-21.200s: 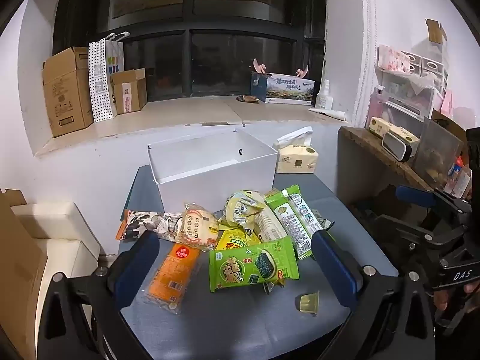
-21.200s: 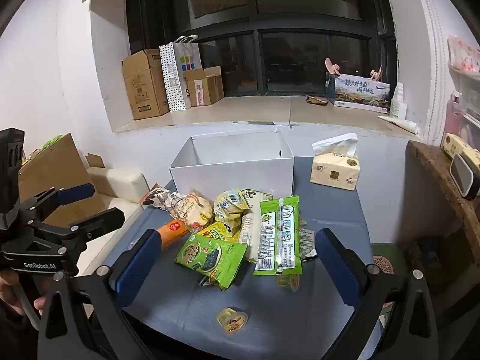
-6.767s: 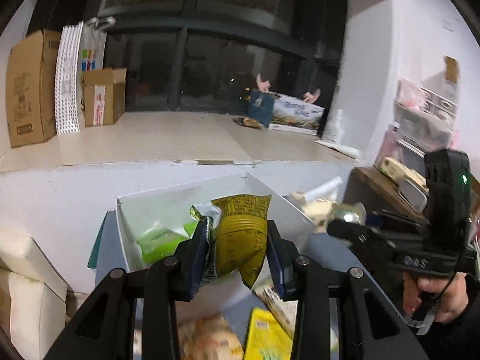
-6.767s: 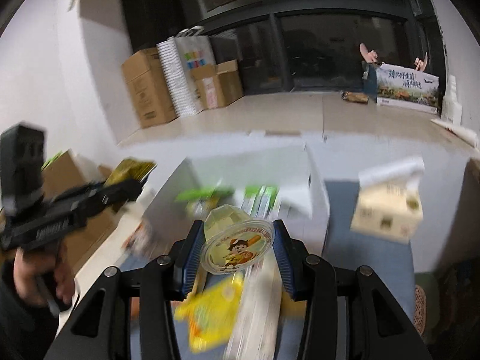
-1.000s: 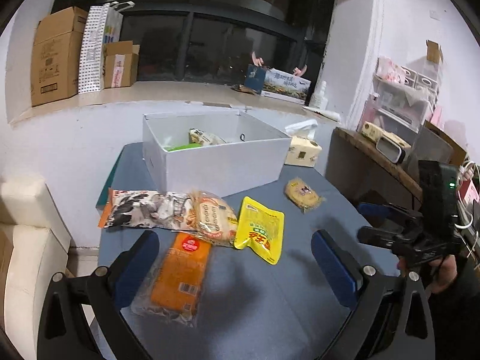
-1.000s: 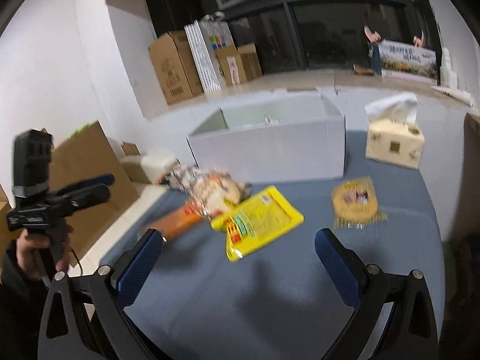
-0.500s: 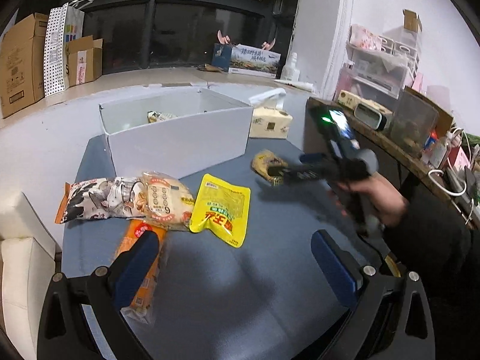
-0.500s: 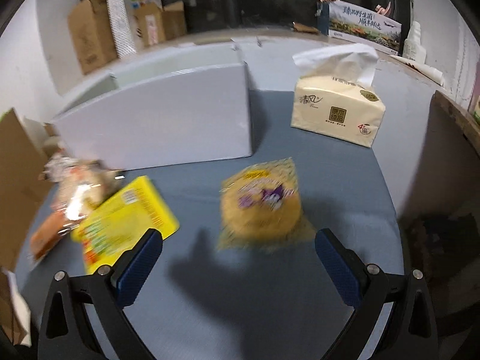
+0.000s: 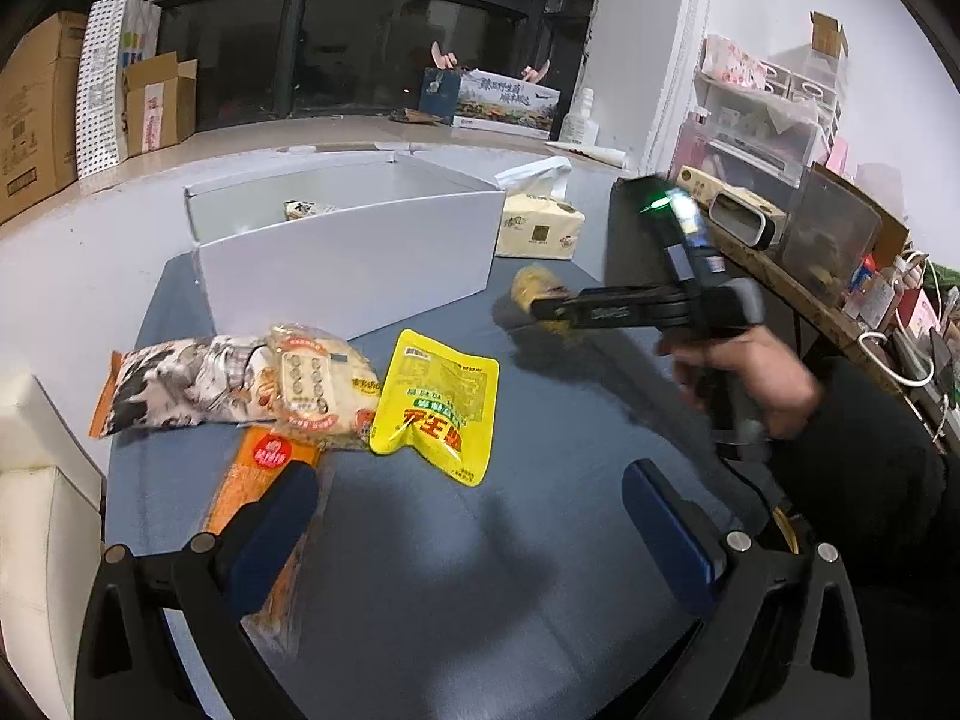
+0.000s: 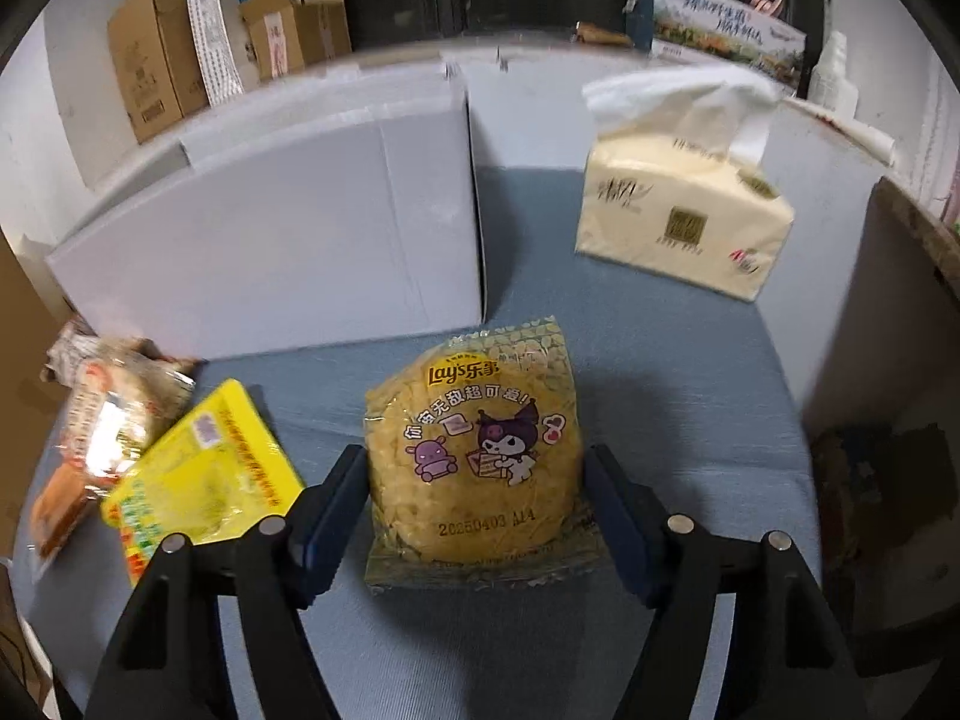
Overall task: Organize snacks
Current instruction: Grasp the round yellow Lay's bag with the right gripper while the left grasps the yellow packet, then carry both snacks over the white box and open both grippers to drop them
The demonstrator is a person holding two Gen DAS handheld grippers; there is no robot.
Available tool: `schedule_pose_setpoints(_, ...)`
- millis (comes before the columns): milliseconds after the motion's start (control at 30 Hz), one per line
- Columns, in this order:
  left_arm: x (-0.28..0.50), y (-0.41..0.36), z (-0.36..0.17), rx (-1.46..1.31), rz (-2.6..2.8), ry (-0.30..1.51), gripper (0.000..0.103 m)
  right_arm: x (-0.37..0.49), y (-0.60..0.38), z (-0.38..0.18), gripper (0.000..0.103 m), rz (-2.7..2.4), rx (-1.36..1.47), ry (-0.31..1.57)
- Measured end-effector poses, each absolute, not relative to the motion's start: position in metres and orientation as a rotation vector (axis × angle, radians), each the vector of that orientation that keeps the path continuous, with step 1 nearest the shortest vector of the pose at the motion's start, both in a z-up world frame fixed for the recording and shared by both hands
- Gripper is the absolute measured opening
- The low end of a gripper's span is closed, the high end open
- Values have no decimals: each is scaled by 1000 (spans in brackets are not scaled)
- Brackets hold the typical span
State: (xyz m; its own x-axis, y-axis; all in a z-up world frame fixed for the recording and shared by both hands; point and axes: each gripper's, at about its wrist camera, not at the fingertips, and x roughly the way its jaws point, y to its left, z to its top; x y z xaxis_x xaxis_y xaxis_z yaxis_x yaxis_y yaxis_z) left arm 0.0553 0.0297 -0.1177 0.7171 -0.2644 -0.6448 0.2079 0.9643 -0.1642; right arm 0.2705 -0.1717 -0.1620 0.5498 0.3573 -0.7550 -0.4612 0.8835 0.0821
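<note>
Right tongs (image 10: 474, 510) are closing around the chip packet (image 10: 474, 450) on the counter (image 10: 660, 396); left tongs (image 9: 468, 516) hang open.

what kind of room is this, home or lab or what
Probably a lived-in home or small office room, not a lab: a tissue pack on the cloth-covered table, cardboard boxes on the window ledge, cluttered storage shelves.
</note>
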Motion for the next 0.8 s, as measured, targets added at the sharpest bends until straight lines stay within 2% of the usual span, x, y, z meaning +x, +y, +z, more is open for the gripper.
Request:
schedule_pose_setpoints(267,119,-18,-135,142,-358,787,103,203,-207,-124,77,566,-82,760)
schedule_pose_setpoints(500,197,-32,-173,238,-412,972,103,168,-231,-117,77,587,-26,732)
schedule_pose_setpoints(633,215,-27,-190,260,-428,1049,102,161,-242,-113,77,581,-9,719)
schedule_pose_setpoints(700,218,-23,-196,270,-412,1056,88,160,-245,-113,77,581,6,717)
schedule_pose_setpoints(733,217,-22,-196,268,-416,1046,86,161,-245,-114,77,581,6,720)
schedule_pose_setpoints(800,215,-18,-193,238,-412,1041,68,160,-245,-117,77,576,4,724)
